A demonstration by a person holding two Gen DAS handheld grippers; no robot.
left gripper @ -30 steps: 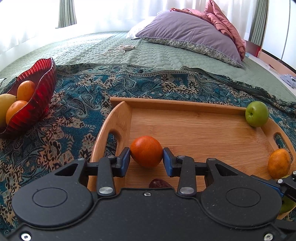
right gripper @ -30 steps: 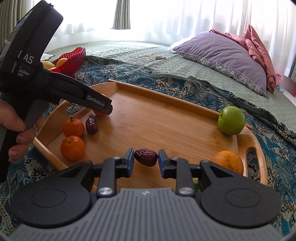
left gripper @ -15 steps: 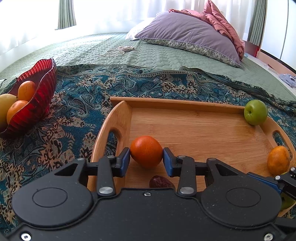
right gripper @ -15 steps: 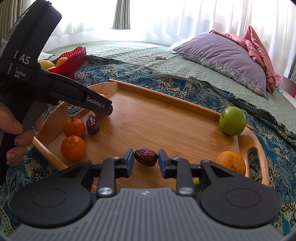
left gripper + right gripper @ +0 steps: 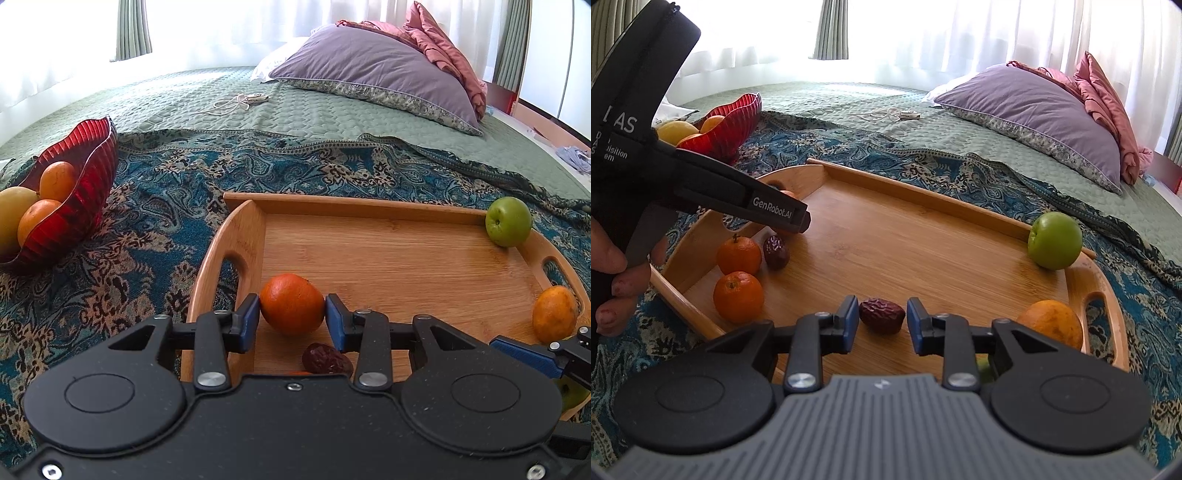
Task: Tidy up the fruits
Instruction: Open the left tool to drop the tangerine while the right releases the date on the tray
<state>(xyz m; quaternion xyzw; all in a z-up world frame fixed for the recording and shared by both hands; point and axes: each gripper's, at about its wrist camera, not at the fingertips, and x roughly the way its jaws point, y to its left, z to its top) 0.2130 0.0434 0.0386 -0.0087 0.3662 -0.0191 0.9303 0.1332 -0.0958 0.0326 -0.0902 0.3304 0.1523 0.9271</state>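
Observation:
My left gripper (image 5: pixel 292 314) is shut on an orange tangerine (image 5: pixel 291 303) just above the left end of the wooden tray (image 5: pixel 369 206). A dark date (image 5: pixel 327 360) lies below it. In the right wrist view my right gripper (image 5: pixel 882 320) straddles another date (image 5: pixel 882 315) that rests on the tray (image 5: pixel 923 192). Its jaws are opening and narrow gaps show beside both pads. The left gripper (image 5: pixel 790 218) reaches in from the left there, hiding most of its tangerine. Two tangerines (image 5: pixel 738 295) and a date (image 5: pixel 775 252) sit beneath it.
A green apple (image 5: pixel 1054 240) stands in the tray's far right corner, and an orange fruit (image 5: pixel 1051 323) by the right handle. A red bowl (image 5: pixel 74 199) with several fruits sits left on the patterned cloth. Pillows (image 5: pixel 376 74) lie at the back. A hand (image 5: pixel 617 273) holds the left gripper.
The right gripper's pads have parted slightly from the date, which stays on the tray. The left gripper and its tangerine have not moved.

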